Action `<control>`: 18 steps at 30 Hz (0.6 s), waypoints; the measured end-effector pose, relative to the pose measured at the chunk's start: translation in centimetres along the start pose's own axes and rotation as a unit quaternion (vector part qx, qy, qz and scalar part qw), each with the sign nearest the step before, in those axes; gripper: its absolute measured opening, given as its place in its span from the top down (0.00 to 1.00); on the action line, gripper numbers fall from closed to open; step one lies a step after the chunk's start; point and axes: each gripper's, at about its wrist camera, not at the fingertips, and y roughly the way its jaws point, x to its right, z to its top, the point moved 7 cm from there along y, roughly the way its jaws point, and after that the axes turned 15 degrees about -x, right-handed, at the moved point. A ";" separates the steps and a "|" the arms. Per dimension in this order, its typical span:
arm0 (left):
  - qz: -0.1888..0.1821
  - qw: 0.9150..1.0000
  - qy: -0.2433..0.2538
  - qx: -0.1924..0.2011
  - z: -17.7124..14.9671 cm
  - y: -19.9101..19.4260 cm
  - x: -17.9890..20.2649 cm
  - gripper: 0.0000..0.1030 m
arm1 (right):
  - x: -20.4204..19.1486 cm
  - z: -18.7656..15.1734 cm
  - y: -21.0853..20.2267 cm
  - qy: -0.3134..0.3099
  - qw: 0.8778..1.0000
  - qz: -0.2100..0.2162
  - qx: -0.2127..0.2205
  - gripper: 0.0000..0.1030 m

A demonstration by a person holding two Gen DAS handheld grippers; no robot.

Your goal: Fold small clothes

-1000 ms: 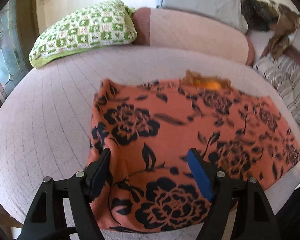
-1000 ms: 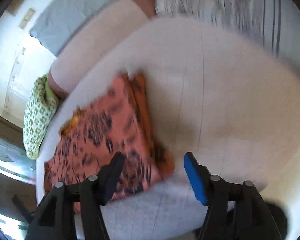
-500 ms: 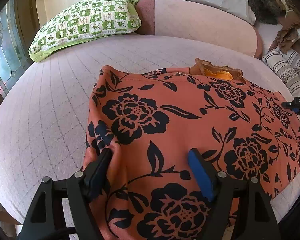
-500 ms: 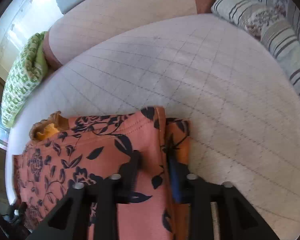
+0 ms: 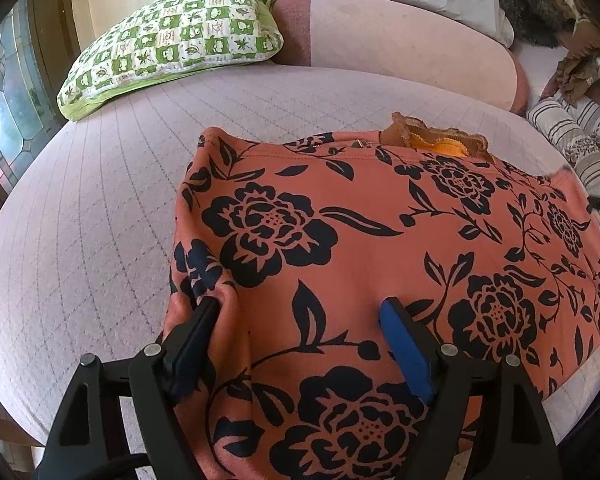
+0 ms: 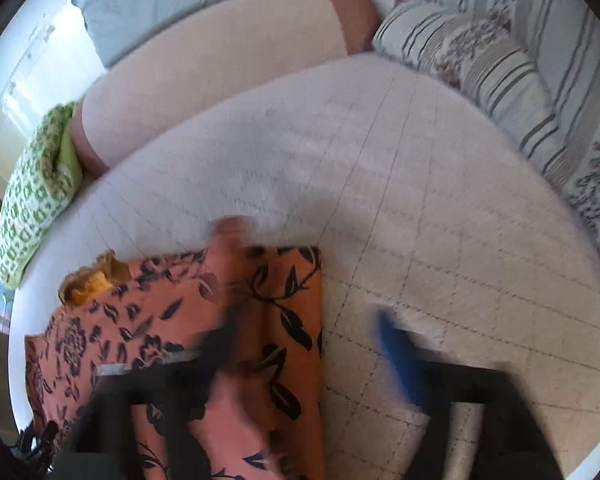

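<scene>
Now the left gripper (image 5: pixel 300 322) sits spread wide over the floral garment (image 5: pixel 380 248); the right gripper (image 6: pixel 304 344), blurred, also gapes apart.

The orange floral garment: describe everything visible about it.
The orange floral garment looks like soft, slightly shiny fabric printed with black roses and leaves. It lies spread on the quilted bed, a stitched hem along its far edge, a frilly yellow-orange piece poking out there. The open left hand-held gripper straddles its near fold.

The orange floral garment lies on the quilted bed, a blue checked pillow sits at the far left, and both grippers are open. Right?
Not quite: the pillow is green checked, as the left wrist view shows. The garment does lie on the bed, and the left gripper and right gripper are open.
</scene>
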 end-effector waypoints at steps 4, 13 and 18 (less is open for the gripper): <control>0.001 1.000 0.000 -0.004 0.0 0.0 0.0 0.20 | 0.5 -0.1 -0.7 -0.004 1.000 0.009 -0.005 0.16; 0.001 1.000 0.000 -0.010 -0.1 0.0 0.0 0.20 | 0.6 -0.9 0.1 -0.006 1.000 0.020 -0.023 0.16; 0.000 1.000 0.001 -0.011 -0.1 0.0 0.0 0.20 | 0.2 -0.6 1.2 -0.013 0.999 0.011 -0.035 0.16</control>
